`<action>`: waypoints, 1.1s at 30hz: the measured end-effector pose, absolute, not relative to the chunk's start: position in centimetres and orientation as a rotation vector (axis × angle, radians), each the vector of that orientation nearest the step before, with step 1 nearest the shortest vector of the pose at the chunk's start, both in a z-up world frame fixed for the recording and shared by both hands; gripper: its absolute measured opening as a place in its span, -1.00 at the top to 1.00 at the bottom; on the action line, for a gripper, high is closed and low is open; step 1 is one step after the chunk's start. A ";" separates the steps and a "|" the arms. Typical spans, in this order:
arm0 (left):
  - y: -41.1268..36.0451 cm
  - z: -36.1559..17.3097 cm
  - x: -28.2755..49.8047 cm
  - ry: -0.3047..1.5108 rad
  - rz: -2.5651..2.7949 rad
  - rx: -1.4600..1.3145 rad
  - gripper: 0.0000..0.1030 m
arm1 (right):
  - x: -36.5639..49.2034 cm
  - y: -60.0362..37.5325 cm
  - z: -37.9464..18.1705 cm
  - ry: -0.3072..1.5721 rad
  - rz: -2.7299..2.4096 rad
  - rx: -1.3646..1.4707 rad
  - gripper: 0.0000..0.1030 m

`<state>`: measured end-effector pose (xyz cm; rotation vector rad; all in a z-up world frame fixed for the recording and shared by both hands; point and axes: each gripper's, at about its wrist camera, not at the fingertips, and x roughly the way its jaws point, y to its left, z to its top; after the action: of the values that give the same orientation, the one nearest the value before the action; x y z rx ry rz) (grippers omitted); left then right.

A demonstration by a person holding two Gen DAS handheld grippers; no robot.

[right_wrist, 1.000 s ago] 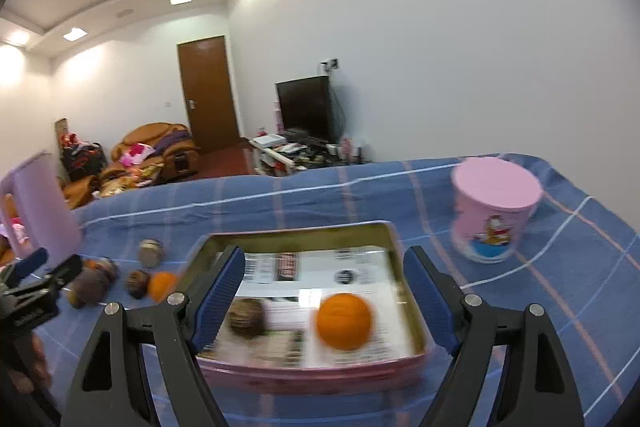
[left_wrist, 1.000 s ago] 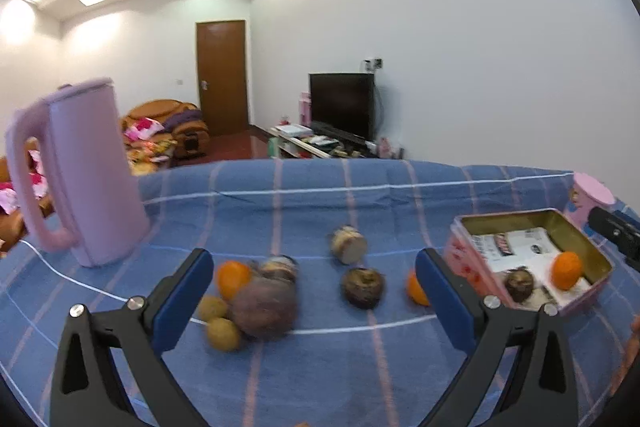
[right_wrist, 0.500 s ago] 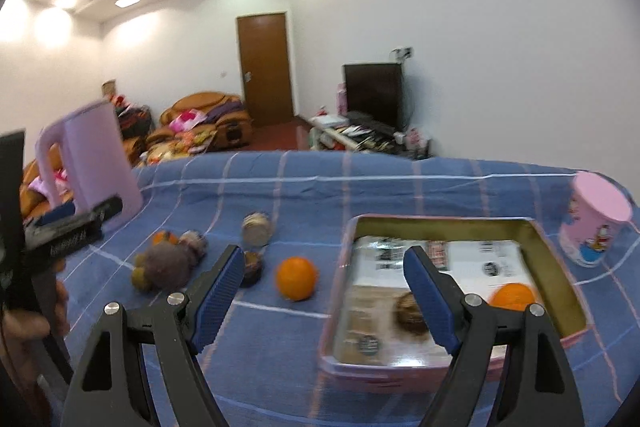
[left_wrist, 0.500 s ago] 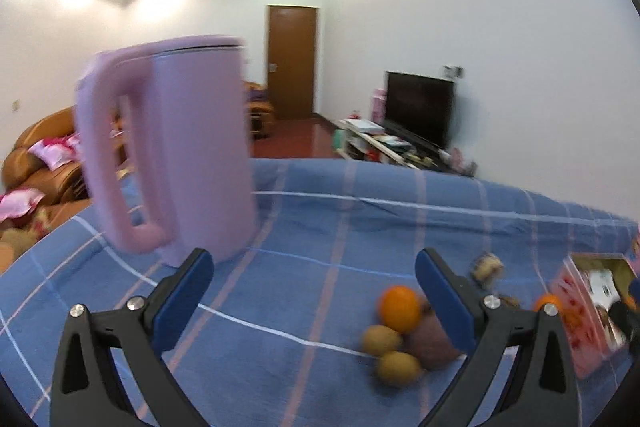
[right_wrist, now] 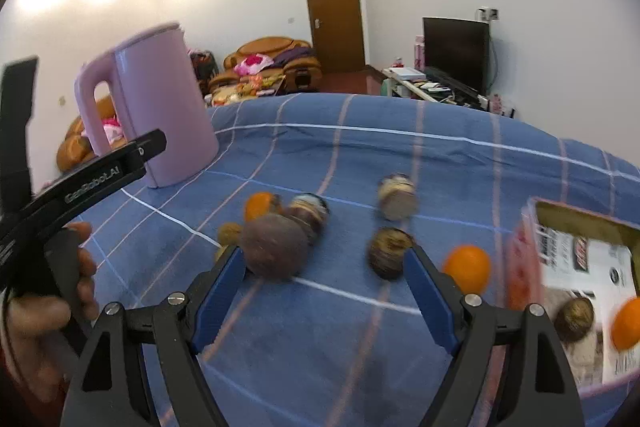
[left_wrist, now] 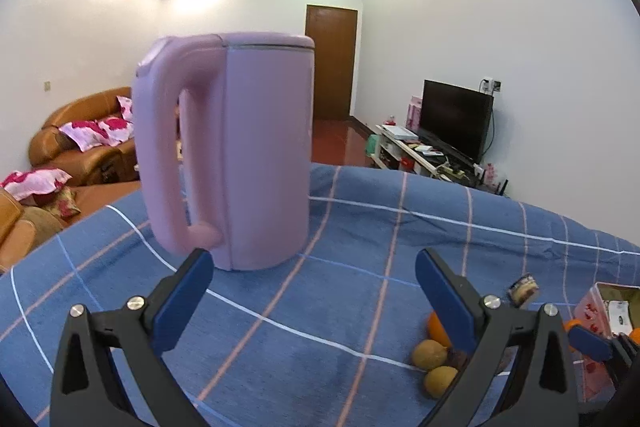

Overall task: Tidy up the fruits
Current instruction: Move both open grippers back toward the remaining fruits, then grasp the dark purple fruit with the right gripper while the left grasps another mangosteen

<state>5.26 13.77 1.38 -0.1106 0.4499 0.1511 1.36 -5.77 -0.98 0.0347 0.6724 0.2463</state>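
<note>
Hovering over blue checked cloth [right_wrist: 460,163], right hand-held gripper [right_wrist: 326,277] jaws apart, empty. Just beyond: big brown fruit [right_wrist: 275,247], dark round fruit [right_wrist: 388,253], orange [right_wrist: 467,266] loose on cloth. Pink tin [right_wrist: 524,267] at right holds another orange [right_wrist: 628,323] plus dark fruit [right_wrist: 576,313]. Left hand-held gripper [left_wrist: 314,291] jaws spread, empty, facing pink kettle [left_wrist: 240,147]. Sofa [left_wrist: 88,151], TV [left_wrist: 456,119], door [left_wrist: 331,63] far back.

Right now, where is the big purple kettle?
In the left wrist view the purple kettle stands upright on the blue checked cloth, left of centre, beyond the open left tongs, well left of the fruit pile.
</note>
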 end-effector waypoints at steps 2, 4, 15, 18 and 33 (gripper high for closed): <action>13.9 1.3 5.4 0.457 0.156 -0.109 -1.00 | 2.6 -5.1 -1.3 0.704 0.258 0.066 -0.60; 13.9 1.2 5.6 0.467 0.152 -0.112 -1.00 | 3.7 -4.8 -1.8 0.738 0.264 0.099 -0.60; 13.4 1.2 5.5 0.483 0.111 -0.114 -1.00 | 6.9 -4.6 -4.3 0.863 0.306 0.252 -0.25; 13.3 1.0 5.6 0.487 0.104 -0.109 -1.00 | 6.4 -4.7 -4.2 0.870 0.355 0.283 -0.03; 8.7 0.9 4.1 0.447 -0.145 -0.032 -1.00 | -3.2 -18.7 3.5 0.481 0.050 0.239 -0.03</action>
<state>4.13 8.74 0.90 -0.0322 0.4470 -0.1448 -3.24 -18.67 3.54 0.2387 0.4811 0.0501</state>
